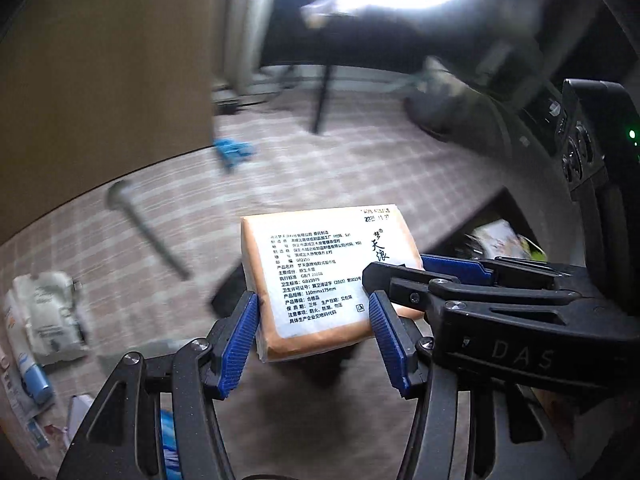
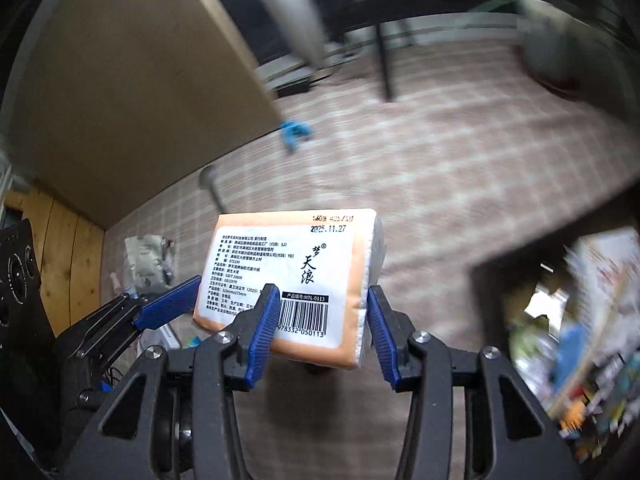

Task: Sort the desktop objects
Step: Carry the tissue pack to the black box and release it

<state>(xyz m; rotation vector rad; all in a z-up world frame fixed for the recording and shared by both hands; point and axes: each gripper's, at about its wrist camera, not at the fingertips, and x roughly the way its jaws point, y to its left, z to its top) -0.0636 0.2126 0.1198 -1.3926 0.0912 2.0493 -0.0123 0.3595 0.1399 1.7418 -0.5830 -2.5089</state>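
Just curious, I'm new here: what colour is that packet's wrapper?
The tissue packet is pale orange with a white printed label, clearest in the right wrist view.

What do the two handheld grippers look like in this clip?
Both match: the left gripper and right gripper have black angular frames with silver screws and blue ribbed fingers. The right gripper's body, seen from the left wrist camera, bears embossed letters "DAS". No sleeves or cables are clearly visible.

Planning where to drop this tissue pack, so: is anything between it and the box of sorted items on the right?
Nothing visible: the tissue pack, gripped by both tools, has only open floor between it and the box.
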